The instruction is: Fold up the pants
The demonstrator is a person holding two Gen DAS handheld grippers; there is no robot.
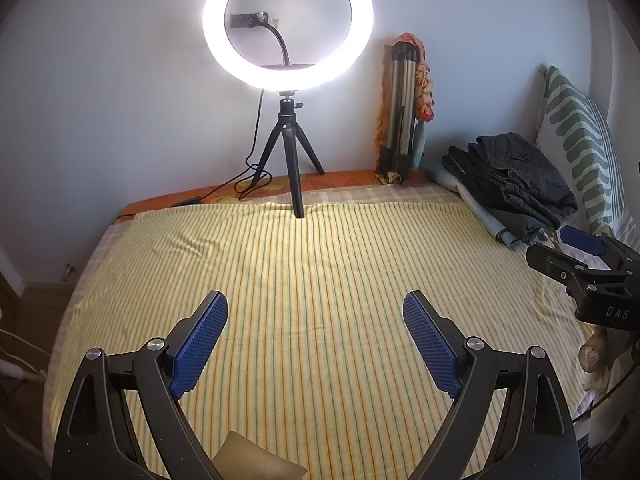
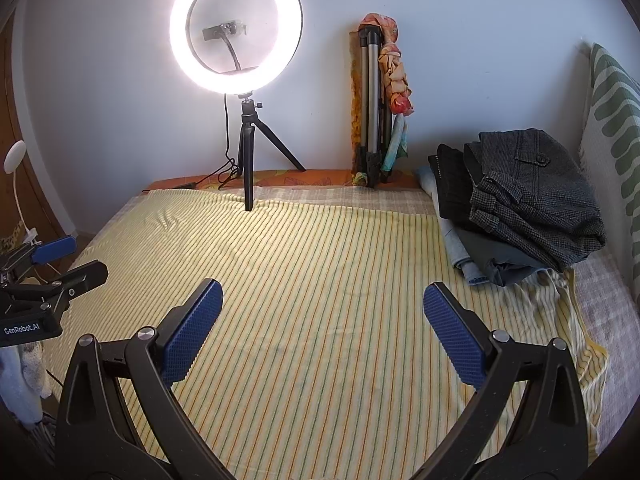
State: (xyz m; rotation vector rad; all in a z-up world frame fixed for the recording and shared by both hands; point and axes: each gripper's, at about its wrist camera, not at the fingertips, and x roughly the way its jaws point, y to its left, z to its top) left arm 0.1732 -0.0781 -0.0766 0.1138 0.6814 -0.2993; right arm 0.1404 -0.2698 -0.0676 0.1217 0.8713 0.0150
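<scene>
Pants [image 2: 520,200] piled at far-right corner of striped sheet [image 2: 320,300], top pair grey check, loosely folded w/ darker pairs under; same pile [image 1: 516,184] seen from left wrist. Left gripper [image 1: 316,344] and right gripper [image 2: 324,336] hover over bare mid-sheet, jaws spread wide, gripping nothing. Fits either pile awaiting folding or pile done and stacked; can't tell which. No pair laid flat on sheet. Ring light [image 2: 236,28] at sheet's far edge.
</scene>
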